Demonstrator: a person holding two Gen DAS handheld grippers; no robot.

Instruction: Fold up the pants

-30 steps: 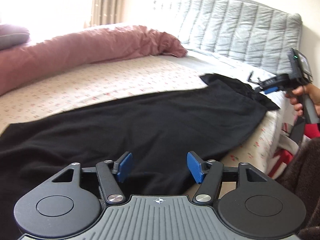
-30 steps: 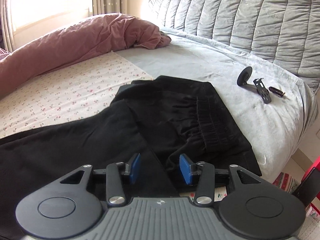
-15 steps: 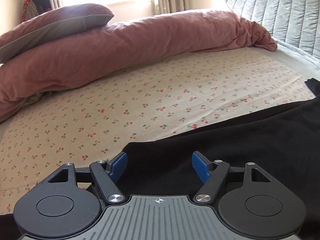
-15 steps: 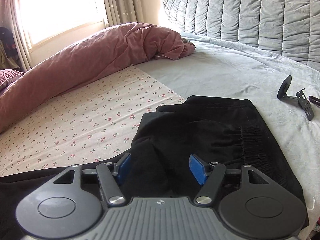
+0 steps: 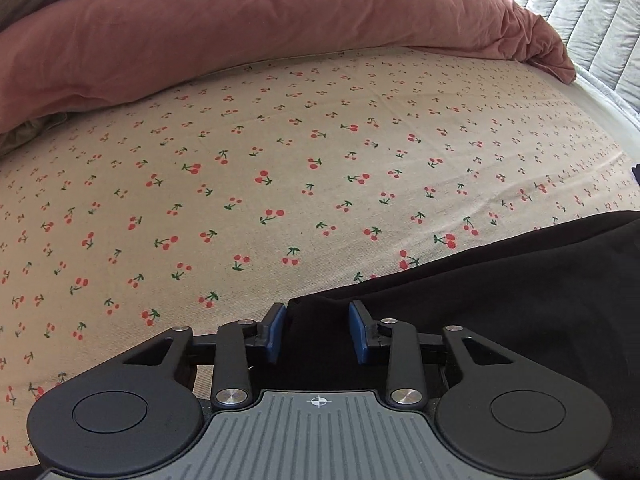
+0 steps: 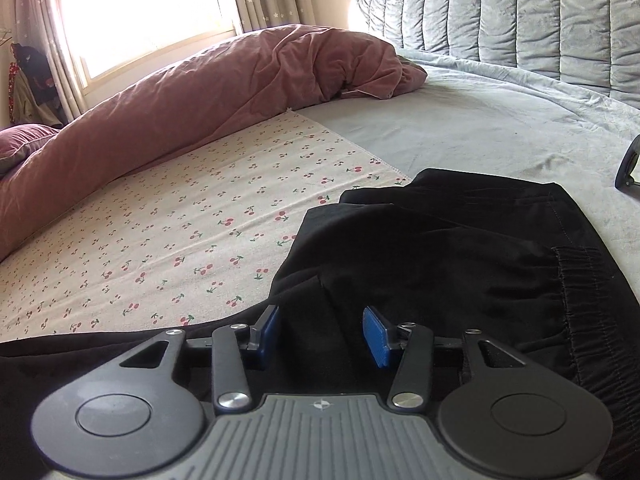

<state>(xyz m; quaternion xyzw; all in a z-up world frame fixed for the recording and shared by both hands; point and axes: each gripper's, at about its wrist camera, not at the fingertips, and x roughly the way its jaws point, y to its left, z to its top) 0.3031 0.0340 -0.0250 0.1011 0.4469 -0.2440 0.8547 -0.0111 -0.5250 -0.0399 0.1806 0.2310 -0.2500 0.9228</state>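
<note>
Black pants (image 5: 500, 300) lie flat on the bed. In the left wrist view my left gripper (image 5: 318, 334) is open, low over the leg-end corner of the pants, with the black cloth between its blue pads. In the right wrist view the waist end of the pants (image 6: 460, 248) shows, with the gathered elastic waistband (image 6: 584, 300) at the right. My right gripper (image 6: 322, 336) is open, its blue pads astride a raised fold of the black cloth near the upper edge.
A cherry-print sheet (image 5: 280, 184) covers the bed. A rumpled pink duvet (image 5: 240, 28) lies along the far side. A grey blanket (image 6: 480, 120) and quilted grey headboard (image 6: 520, 20) are at the right. A small black object (image 6: 628, 168) lies at the right edge.
My left gripper has swung left along the pants to the leg end, dropped low, and narrowed its opening. My right gripper has moved in lower and closer over the waist end.
</note>
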